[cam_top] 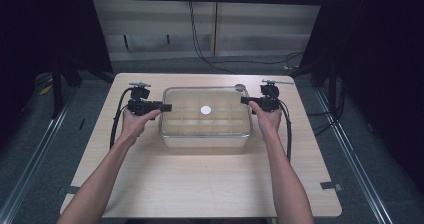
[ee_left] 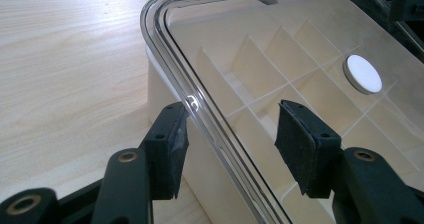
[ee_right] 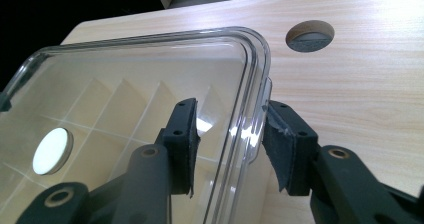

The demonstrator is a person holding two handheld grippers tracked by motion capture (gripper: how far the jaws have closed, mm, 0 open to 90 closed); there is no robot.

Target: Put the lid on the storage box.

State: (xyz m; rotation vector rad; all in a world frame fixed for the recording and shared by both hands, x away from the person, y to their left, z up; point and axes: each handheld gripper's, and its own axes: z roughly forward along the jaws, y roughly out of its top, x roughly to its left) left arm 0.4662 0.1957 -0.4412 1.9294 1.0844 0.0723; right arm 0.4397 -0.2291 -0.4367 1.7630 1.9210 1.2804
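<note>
Astride lid (cam_top: 206, 91) edges: both grippers.

clear lidded box (cam_top: 206, 134) | closed, flat | table centre

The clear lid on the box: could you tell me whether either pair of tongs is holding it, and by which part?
Nothing is gripped. The left tongs and right tongs each straddle an end rim of the clear lid, with the pads apart from it.
</note>
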